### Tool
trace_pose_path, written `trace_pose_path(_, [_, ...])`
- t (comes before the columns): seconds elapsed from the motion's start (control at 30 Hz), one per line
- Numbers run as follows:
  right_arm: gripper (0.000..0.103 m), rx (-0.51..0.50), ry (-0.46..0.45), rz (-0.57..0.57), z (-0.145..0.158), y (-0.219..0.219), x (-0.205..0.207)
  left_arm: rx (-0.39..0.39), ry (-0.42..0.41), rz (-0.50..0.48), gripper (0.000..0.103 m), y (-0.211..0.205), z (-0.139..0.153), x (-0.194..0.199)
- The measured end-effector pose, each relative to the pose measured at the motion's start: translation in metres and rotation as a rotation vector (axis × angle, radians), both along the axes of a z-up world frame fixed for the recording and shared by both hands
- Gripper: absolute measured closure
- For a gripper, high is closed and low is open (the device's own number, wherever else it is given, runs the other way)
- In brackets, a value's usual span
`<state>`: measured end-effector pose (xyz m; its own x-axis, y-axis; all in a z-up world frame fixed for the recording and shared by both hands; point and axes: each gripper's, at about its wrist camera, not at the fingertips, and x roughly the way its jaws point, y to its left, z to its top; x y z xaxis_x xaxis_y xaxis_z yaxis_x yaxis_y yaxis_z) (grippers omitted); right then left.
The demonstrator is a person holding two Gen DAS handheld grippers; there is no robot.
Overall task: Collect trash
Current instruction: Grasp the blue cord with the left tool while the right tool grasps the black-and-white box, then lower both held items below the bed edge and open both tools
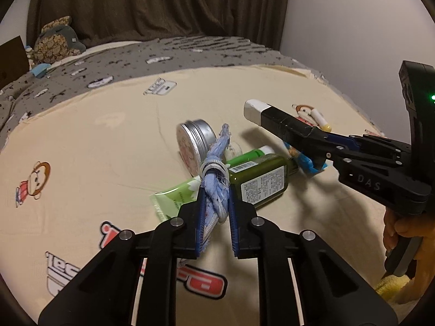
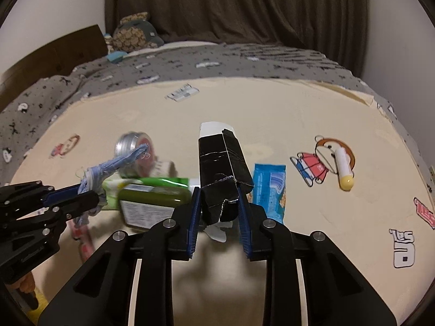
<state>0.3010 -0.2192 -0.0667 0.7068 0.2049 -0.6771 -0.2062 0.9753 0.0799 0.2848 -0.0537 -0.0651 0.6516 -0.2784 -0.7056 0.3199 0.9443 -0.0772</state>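
My left gripper [image 1: 216,198] is shut on a twisted blue and white rope scrap [image 1: 216,174], held above the bed; it also shows in the right wrist view [image 2: 108,171]. My right gripper [image 2: 218,201] is shut on a crumpled black and white carton [image 2: 221,168], also visible in the left wrist view [image 1: 282,122]. Below them on the cream blanket [image 1: 108,149] lie a green bottle [image 1: 261,184], a green tube [image 1: 179,195], a round metal tin [image 1: 194,144], a blue snack wrapper [image 2: 269,187] and a white stick with a yellow cap [image 2: 344,171].
A grey patterned cover [image 2: 190,62] spreads behind the blanket. A stuffed toy [image 2: 136,35] sits at the headboard [image 2: 54,54]. Brown curtains [image 2: 231,5] hang behind the bed. A pink wrapper [image 2: 84,241] lies near the left gripper.
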Motion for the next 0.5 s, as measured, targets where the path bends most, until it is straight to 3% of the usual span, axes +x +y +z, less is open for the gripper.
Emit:
trace_pose_path(0.23, [0.077, 0.005, -0.047, 0.038, 0.028, 0.004, -0.047, -0.008, -0.066, -0.013, 0.089, 0.011, 0.028, -0.043])
trace_pose_path(0.5, [0.077, 0.023, -0.106, 0.098, 0.035, 0.004, -0.144, -0.007, -0.133, -0.038, 0.089, 0.019, 0.035, -0.120])
